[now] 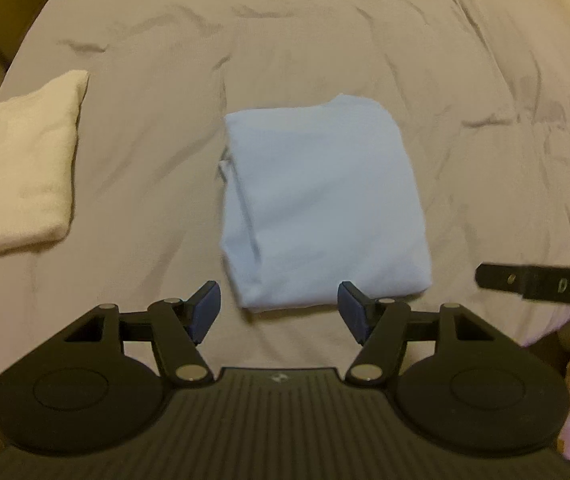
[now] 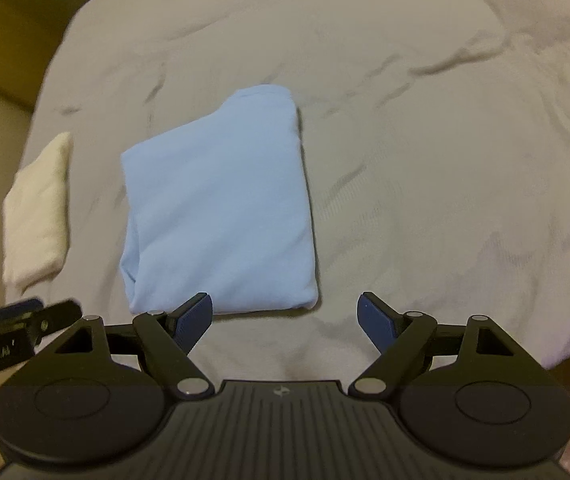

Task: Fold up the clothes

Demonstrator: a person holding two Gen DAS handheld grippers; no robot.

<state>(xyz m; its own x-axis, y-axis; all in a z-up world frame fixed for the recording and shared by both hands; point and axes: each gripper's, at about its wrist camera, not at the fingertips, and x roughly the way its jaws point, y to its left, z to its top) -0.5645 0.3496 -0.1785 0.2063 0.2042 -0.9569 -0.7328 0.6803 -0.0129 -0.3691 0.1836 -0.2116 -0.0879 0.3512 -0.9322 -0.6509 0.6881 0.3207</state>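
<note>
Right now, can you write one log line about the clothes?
blue garment: folded, on bed sheet | white garment: folded, left of blue | left tool: open, empty | right tool: open, empty

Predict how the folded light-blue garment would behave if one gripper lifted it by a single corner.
The folded light-blue cotton garment would probably droop and unfold, since its loose layered edges show on one side. It looks thin and soft, so likely light. On the wrinkled grey bedsheet, a push would probably bunch it rather than slide it whole.

Lt-blue garment point(image 1: 321, 204), folded rectangle, flat on bed.
</note>
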